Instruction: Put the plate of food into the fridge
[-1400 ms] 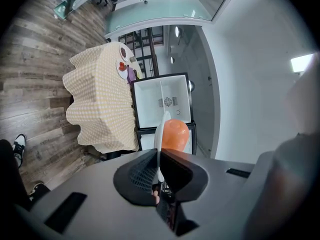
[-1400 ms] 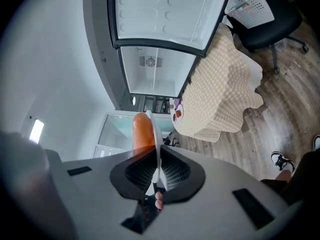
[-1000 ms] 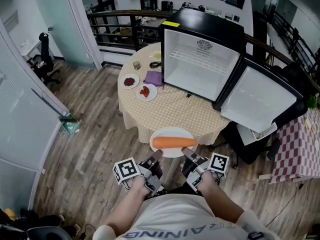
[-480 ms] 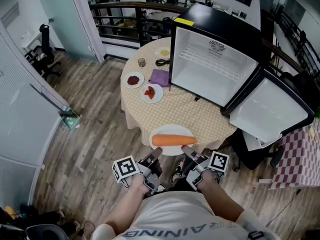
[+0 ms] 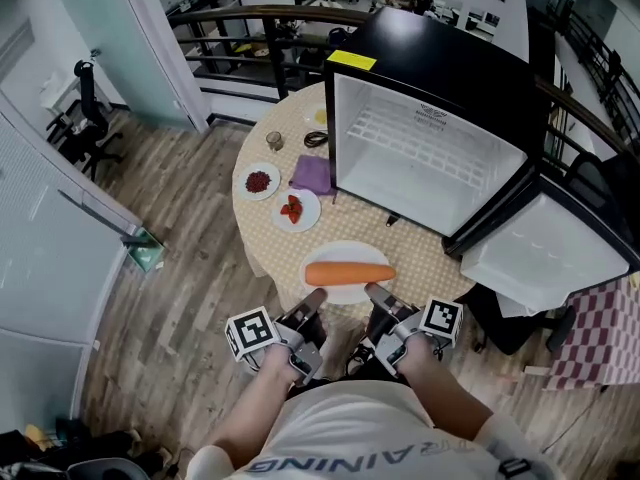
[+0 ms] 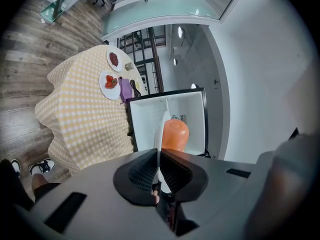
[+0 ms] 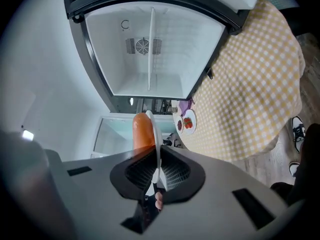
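Note:
A white plate (image 5: 337, 257) with a carrot (image 5: 349, 274) on it hangs over the near edge of the round table (image 5: 400, 243). My left gripper (image 5: 313, 300) is shut on the plate's near-left rim and my right gripper (image 5: 374, 295) is shut on its near-right rim. In the left gripper view the plate (image 6: 162, 129) stands edge-on between the jaws with the carrot (image 6: 175, 135) beyond. The right gripper view shows the same plate (image 7: 155, 134) and carrot (image 7: 142, 129). The black fridge (image 5: 430, 148) stands open on the table, its white inside bare, door (image 5: 545, 248) swung right.
On the yellow checked cloth left of the fridge lie a plate of red pieces (image 5: 295, 210), a plate of dark red berries (image 5: 260, 182), a purple cloth (image 5: 313, 173) and a small jar (image 5: 274, 141). A railing (image 5: 250, 28) runs behind. Wooden floor surrounds the table.
I have come closer to the table with the plate held in both grippers; the plate now overlaps the table's near edge. The fridge looms larger.

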### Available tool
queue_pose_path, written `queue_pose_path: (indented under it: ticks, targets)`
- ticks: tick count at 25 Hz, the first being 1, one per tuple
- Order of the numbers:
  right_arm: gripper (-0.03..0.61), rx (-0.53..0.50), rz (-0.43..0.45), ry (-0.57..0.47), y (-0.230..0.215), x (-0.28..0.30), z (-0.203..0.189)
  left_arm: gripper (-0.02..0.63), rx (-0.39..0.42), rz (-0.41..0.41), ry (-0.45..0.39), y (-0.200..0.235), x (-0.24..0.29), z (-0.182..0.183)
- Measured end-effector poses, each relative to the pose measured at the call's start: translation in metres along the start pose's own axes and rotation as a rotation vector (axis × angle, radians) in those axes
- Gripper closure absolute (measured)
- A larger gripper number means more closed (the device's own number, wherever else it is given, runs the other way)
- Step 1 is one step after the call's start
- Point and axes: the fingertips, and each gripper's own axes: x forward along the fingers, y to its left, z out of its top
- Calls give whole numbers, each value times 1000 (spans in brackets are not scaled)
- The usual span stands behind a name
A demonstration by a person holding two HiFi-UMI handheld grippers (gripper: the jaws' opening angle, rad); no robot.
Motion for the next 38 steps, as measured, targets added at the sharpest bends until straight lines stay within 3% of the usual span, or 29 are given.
queue_pose_path:
  ticks: [14,24,32,38]
  targets:
    - [538,-4,33,-93,9,-8,95,592,8,-39,80,-27,100,6]
    - [538,14,0,-302,8,-30,130,592,-6,-69,282,-35,153,-1]
    - [538,34,-7,-476,20,-13,143,592,25,-91,451,-47,179,28]
    - [538,37,-9,-558,31,-3,156,592,81,-103,510,-52,196,47]
